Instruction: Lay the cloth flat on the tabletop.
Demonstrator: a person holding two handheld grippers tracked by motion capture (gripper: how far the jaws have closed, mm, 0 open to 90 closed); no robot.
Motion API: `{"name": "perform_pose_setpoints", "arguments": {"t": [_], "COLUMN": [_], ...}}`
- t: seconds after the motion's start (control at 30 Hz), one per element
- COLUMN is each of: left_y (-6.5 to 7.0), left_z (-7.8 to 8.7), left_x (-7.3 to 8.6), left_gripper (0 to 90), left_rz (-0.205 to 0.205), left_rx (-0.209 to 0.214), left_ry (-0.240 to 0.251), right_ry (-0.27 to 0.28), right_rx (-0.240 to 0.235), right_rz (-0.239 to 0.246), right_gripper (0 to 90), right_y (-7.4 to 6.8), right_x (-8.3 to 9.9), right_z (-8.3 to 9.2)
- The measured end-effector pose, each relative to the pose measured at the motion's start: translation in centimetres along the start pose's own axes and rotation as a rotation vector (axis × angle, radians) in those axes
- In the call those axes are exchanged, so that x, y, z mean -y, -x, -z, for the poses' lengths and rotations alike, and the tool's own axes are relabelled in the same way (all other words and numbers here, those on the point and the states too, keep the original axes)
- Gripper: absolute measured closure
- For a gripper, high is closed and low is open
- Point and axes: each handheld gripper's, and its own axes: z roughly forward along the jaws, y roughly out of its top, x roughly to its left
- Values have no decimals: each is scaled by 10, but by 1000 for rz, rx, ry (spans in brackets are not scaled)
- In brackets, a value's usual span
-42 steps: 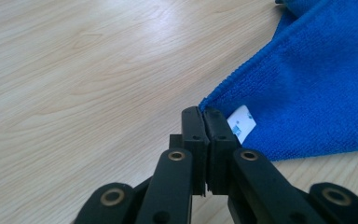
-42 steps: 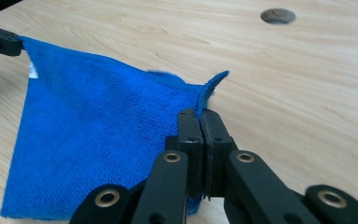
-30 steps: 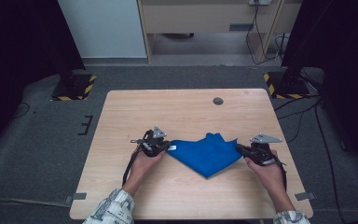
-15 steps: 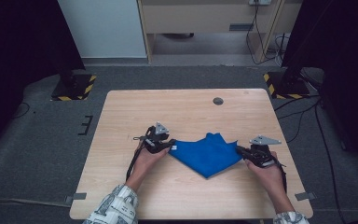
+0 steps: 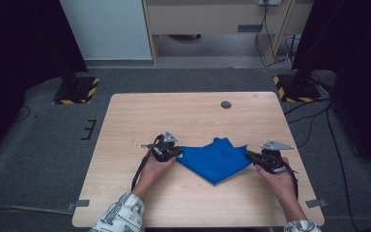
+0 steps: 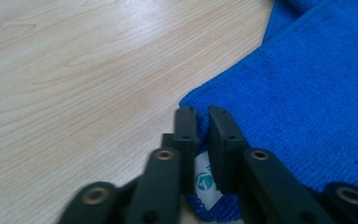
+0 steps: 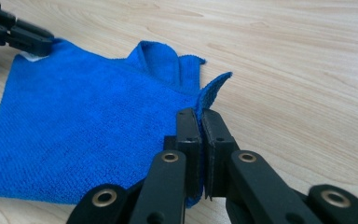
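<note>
We found the blue cloth (image 5: 216, 161) lying on the wooden table (image 5: 193, 111), slightly right of centre and in the lower half of the high view. It was stretched between the two tools, its long axis running left to right across the frame, one corner pointing down toward the bottom edge and a rumpled fold rising at its upper side. The left gripper (image 5: 174, 151) sat at the cloth's left corner; in the left gripper view (image 6: 203, 122) its jaws had just been closing and stood nearly together, with the cloth's edge and a small white label (image 6: 205, 179) pinched between them. The right gripper (image 5: 249, 155) sat at the cloth's right corner; in the right gripper view (image 7: 199, 119) its jaws were clamped tight on the cloth's hem. The cloth (image 7: 88, 126) spread from there toward the upper left of that view, where the other gripper's black jaws met its far corner. A dark round disc (image 5: 226, 104) lay on the table well above the cloth.
</note>
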Motion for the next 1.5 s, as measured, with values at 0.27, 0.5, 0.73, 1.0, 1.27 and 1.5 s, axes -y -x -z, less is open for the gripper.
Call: {"name": "perform_pose_setpoints", "arguments": {"t": [0.27,0.5,0.73,1.0,1.27,1.5], "left_y": [6,12,17,20,16,14], "left_z": [12,34,55,67,86,100], "left_x": [-7,-20,-35,-46,-54,-57], "left_gripper": [873,877,878,879,880,880], "left_rz": [-13,-8,-27,-31,-22,-17], "left_rx": [-27,-48,-57,-61,-74,-81], "left_ry": [58,128,185,222,255,285], "right_ry": [29,71,97,121,142,164], "right_rx": [-11,-15,-4,-4,-9,-15], "right_rz": [12,33,51,64,75,79], "right_gripper": [877,880,881,881,881,881], "right_y": [-7,-14,-16,-17,-21,-24], "right_x": [-7,-20,-34,-49,-62,-70], "right_z": [10,29,47,56,58,64]}}
